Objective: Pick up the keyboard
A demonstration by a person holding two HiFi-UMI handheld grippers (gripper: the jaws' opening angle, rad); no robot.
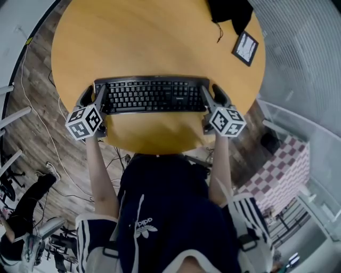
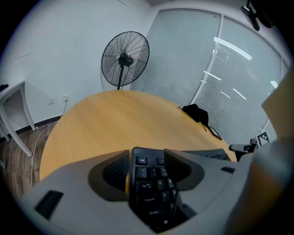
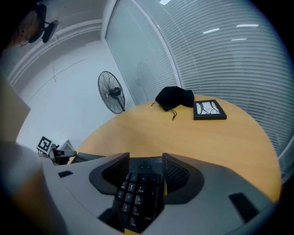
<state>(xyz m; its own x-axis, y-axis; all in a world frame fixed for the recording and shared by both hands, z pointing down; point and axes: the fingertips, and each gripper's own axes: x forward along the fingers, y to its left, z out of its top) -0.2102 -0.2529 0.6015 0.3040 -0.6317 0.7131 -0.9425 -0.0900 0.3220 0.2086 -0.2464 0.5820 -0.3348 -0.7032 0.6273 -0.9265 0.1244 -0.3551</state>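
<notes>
A round table of light wood [image 1: 160, 42] carries a black full-size keyboard [image 1: 152, 96], flat near its front edge. The left gripper [image 1: 94, 96] and right gripper [image 1: 213, 97] each have jaws wide apart around one keyboard end, with the pads not pressing. Farther back lie a black cloth pouch [image 1: 229, 13] and a small black-framed picture [image 1: 245, 48], both well apart from the keyboard.

keyboard [image 1: 152, 95]: ends partly hidden by left gripper [image 1: 93, 95], right gripper [image 1: 213, 93] | black bag [image 1: 230, 13]: cut by top edge
</notes>
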